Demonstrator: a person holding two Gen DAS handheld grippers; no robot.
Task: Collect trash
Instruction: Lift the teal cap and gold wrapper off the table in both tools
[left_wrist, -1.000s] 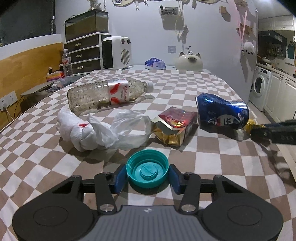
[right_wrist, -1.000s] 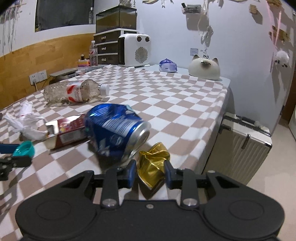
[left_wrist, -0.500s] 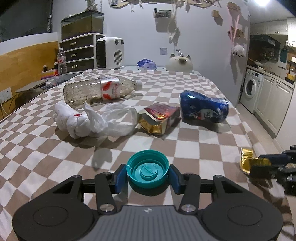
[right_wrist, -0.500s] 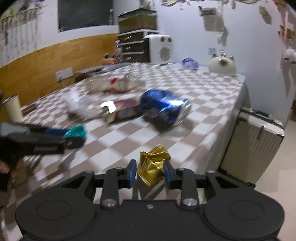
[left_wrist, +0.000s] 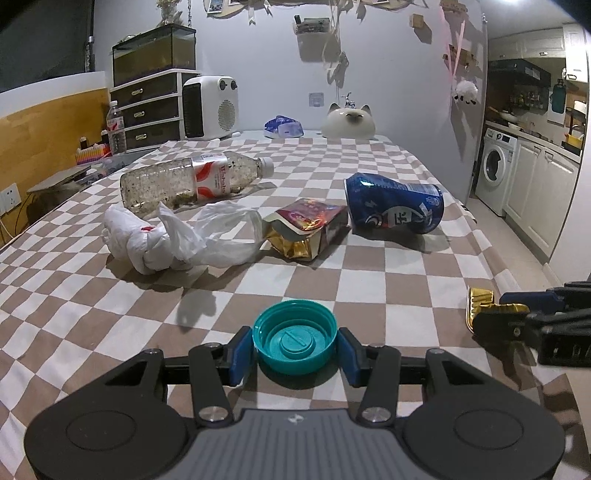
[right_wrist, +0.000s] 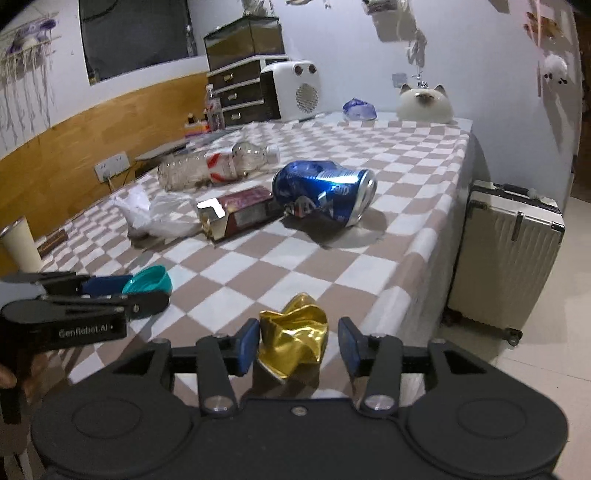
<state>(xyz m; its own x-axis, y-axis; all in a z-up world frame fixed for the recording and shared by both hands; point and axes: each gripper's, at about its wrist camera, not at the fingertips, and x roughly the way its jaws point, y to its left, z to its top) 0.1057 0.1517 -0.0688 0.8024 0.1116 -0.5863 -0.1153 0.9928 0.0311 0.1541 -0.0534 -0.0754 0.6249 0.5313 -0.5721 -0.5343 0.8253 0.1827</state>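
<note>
The left gripper (left_wrist: 295, 349) points forward and tilts down over the near part of the checked tablecloth (left_wrist: 369, 273), its blue pads pinching a teal bottle cap (left_wrist: 294, 341) on both sides, open face up. Seen from the right wrist camera, that gripper (right_wrist: 147, 291) reaches in from nine o'clock, level with the cloth, with a sliver of the person's hand (right_wrist: 7, 376) showing at the frame's left edge.

The right gripper (right_wrist: 297, 343) also tilts down, near the table's right edge. Its jaws are opening: the crumpled gold foil wrapper (right_wrist: 293, 338) sits between them, touching the left pad, with a clear gap to the right pad. In the left wrist view this gripper (left_wrist: 517, 310) enters at three o'clock with the gold wrapper (left_wrist: 480, 306) at its tip.

The rest of the trash lies farther up the table, toward twelve o'clock from the left gripper: a crushed blue can (left_wrist: 393, 208) on its side, a torn red-and-gold snack box (left_wrist: 308, 227) just left of it, a crumpled white plastic bag (left_wrist: 173, 238) beside that, and a clear plastic bottle (left_wrist: 192, 181) lying behind the bag.

A cream suitcase (right_wrist: 506, 254) stands on the floor at the right gripper's two o'clock.
</note>
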